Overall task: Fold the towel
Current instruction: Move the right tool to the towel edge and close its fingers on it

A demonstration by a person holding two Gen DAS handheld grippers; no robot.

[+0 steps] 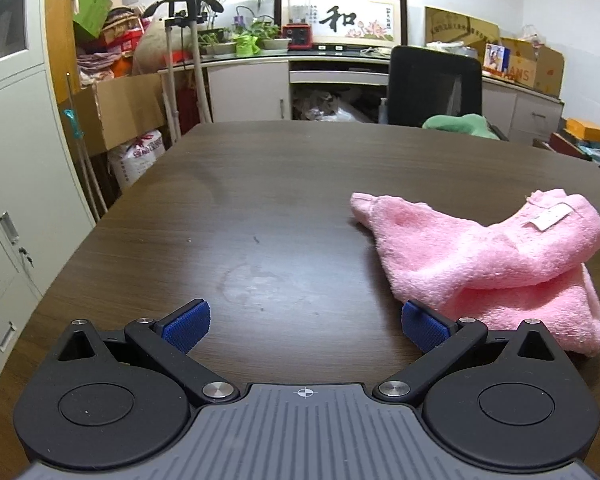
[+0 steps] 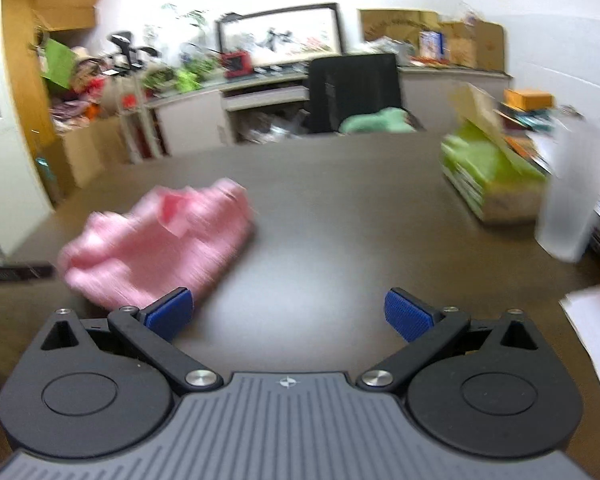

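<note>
A pink towel (image 1: 480, 256) lies crumpled on the dark wooden table (image 1: 260, 200), with a white label showing on its upper fold. In the left wrist view it is to the right of my left gripper (image 1: 305, 326), which is open and empty; the towel's near corner is close behind the right pad. In the blurred right wrist view the towel (image 2: 160, 244) lies front left of my right gripper (image 2: 288, 314), which is open and empty, its left pad close in front of the towel's near edge.
A green box (image 2: 488, 172) and a frosted plastic cup (image 2: 572, 192) stand at the table's right side, with papers (image 2: 596, 332) near the right edge. A black chair (image 1: 432, 84) with a green cloth (image 1: 460, 125) stands behind the table.
</note>
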